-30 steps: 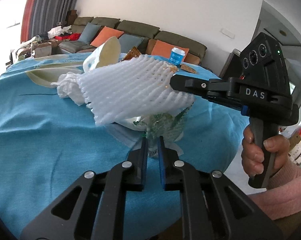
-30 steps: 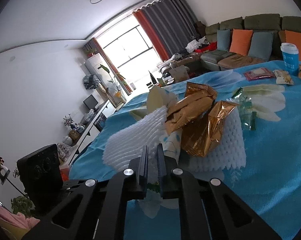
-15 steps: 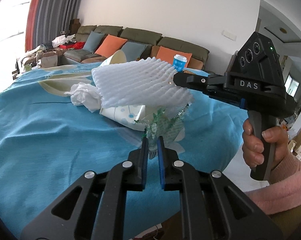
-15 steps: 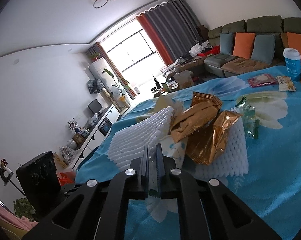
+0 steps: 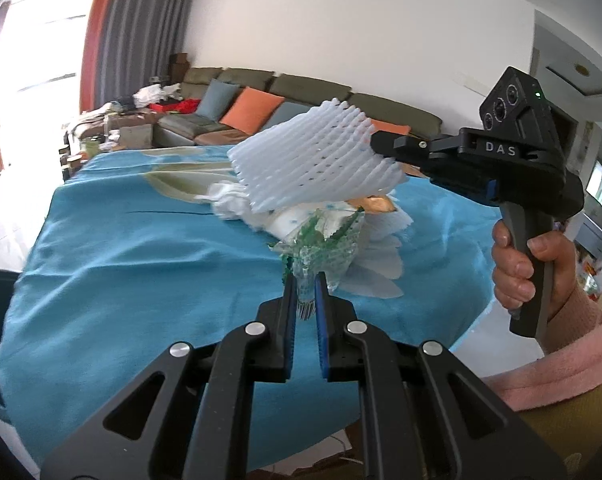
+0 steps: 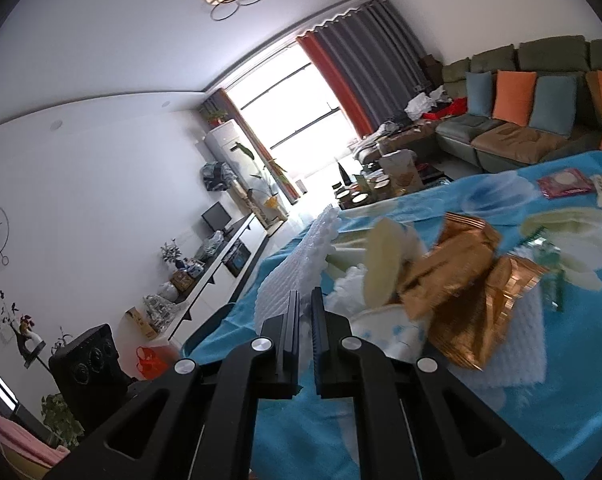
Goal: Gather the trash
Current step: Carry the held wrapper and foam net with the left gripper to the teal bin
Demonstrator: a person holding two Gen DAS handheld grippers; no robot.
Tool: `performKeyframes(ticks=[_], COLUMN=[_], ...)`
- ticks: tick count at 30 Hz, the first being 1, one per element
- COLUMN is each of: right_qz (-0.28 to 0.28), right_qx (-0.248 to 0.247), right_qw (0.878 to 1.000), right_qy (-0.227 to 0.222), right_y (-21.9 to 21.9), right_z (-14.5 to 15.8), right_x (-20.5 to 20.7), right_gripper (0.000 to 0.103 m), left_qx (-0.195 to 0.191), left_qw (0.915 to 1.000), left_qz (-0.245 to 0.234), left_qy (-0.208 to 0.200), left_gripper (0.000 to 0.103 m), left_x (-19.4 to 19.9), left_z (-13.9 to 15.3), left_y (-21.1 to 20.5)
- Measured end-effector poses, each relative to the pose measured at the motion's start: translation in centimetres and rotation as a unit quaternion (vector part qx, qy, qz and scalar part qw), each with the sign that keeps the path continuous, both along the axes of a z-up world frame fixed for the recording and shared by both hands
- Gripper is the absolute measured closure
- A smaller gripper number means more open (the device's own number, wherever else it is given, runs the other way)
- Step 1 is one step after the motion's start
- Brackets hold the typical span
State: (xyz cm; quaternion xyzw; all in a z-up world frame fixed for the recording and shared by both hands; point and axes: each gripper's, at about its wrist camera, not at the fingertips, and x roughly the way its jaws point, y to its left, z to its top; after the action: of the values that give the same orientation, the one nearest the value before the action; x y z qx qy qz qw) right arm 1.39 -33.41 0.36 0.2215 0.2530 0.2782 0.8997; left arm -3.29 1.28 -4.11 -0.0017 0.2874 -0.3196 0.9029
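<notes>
A table with a blue flowered cloth (image 6: 441, 420) holds a trash pile just past the fingers: gold wrappers (image 6: 461, 292), white foam net (image 6: 529, 344), paper cup (image 6: 393, 330). Farther off lies a red packet (image 6: 565, 182).

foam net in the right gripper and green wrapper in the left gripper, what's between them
In the left wrist view: a patterned paper cup on its side, beside crumpled tissue.

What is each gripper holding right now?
Left gripper: shut on clear green-printed plastic wrapper.
Right gripper: shut on white foam net sleeve.
</notes>
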Motion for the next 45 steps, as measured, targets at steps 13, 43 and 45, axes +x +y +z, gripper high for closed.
performKeyframes(ticks=[13,43,45], right_qz=[0.102,0.225,0.233], right_qx=[0.003,-0.095,-0.103], right_qw=[0.995,0.962,0.958], right_qy=[0.004,0.119,0.129], right_y=[9.6,32.0,32.9], right_z=[1.2,-3.9,-4.1], right_x=[5.6,12.9,13.0], right_gripper=[0.098,0.096,0.095], left_qx=[0.004,0.022,0.021], left_qw=[0.9849,0.9233,0.9212], left_qz=[0.173,0.373,0.377], left_qy=[-0.011,0.09,0.094], left_gripper=[0.094,0.09,0.09], left_x=[0.4,6.8,7.4], left_z=[1.1,-5.1,-5.4], left_y=[11.6,28.9,29.2])
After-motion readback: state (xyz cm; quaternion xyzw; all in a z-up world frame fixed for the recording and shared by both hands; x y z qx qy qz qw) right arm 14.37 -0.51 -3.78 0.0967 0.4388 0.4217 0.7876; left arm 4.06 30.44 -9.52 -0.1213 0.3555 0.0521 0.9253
